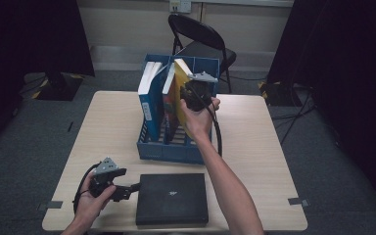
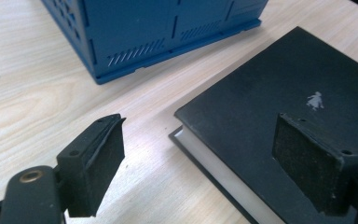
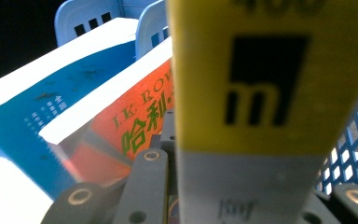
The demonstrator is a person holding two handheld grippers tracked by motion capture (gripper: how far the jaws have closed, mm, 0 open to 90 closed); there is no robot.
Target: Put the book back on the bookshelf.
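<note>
A blue slotted rack stands mid-table and holds a blue book and an orange-red book upright. My right gripper is shut on a yellow book, tilted at the rack's right side. In the right gripper view the yellow spine sits between the jaws, with the orange-red book beside it. A black book lies flat near the front edge. My left gripper is open at its left corner, one jaw over the black book and the other over bare table.
The wooden table has free room left and right of the rack. A black folding chair stands behind the table. Dark curtains hang at both sides, and cables lie on the floor at the right.
</note>
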